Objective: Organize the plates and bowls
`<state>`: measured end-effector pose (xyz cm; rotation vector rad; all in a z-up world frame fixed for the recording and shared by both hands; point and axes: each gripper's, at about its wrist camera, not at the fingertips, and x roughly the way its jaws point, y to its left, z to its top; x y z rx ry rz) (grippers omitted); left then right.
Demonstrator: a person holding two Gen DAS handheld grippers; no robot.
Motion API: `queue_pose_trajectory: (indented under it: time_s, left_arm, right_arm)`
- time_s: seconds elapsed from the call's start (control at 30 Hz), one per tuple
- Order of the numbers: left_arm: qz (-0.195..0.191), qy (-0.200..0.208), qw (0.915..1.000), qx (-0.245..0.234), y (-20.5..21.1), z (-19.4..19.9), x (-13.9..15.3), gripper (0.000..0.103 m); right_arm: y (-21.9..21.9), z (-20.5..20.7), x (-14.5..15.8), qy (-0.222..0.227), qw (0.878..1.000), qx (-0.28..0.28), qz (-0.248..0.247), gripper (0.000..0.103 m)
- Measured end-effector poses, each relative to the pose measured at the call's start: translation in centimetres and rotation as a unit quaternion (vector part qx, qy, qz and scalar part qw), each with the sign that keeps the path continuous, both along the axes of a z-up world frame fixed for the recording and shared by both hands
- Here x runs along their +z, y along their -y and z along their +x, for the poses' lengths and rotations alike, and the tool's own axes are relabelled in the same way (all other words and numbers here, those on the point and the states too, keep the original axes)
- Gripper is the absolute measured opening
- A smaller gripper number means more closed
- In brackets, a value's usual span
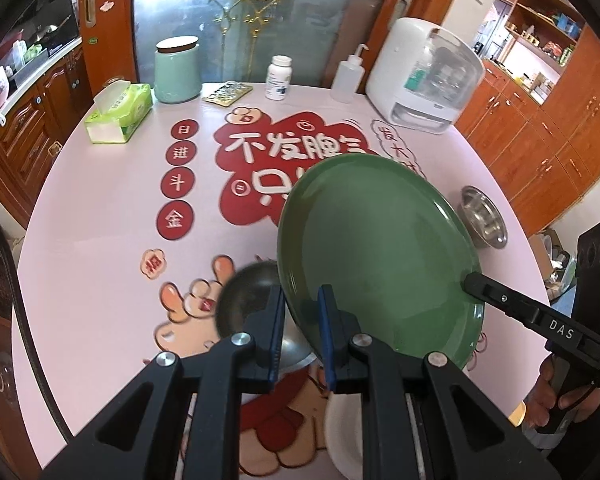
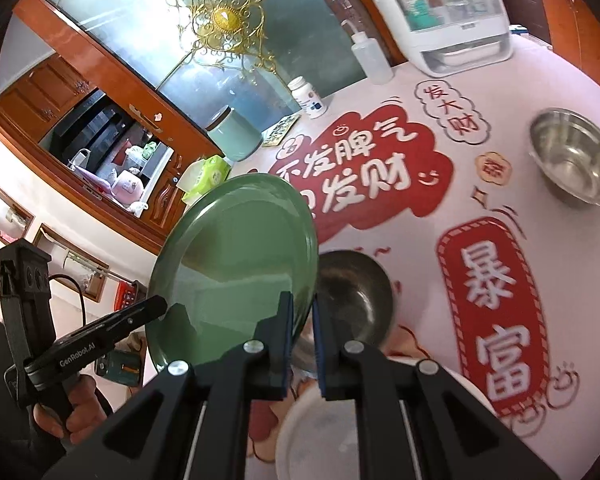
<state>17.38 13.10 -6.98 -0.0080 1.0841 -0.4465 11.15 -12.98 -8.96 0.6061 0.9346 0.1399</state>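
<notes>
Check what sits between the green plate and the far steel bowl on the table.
Nothing: bare pink tablecloth with red printed graphics separates the green plate from the steel bowl, clearest in the right wrist view.

pink table (image 1: 100,240) | steel bowl (image 1: 483,216) | tissue pack (image 1: 120,112) | green canister (image 1: 177,70) | pill bottle (image 1: 279,78)

The left gripper (image 1: 300,320) pinches the near rim of a tilted green plate (image 1: 380,248), lifted above the pink counter (image 1: 100,248). The right gripper (image 1: 470,282) meets the plate's right rim. A dark bowl (image 1: 248,296) sits under the plate's left edge, a steel bowl (image 1: 484,216) beyond, a white dish (image 1: 344,432) nearest.
</notes>
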Motion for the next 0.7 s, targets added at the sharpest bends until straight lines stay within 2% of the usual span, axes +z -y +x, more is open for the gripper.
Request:
queue_pose_trajectory:
  time_s: [0.4,0.7]
  left_arm:
    - [0.000,-0.006,0.9999,-0.011,4.0,-8.2,0.2,0.013]
    - [0.023,-0.049,0.9985,-0.004,4.9,-13.1,-3.0,0.014]
  right_arm:
    - [3.5,-7.9,0.8,-0.022,1.000,-0.003,-0.013,0.010]
    - [4.1,-12.1,-1.7,-0.064,0.998,0.016,-0.013,0.010]
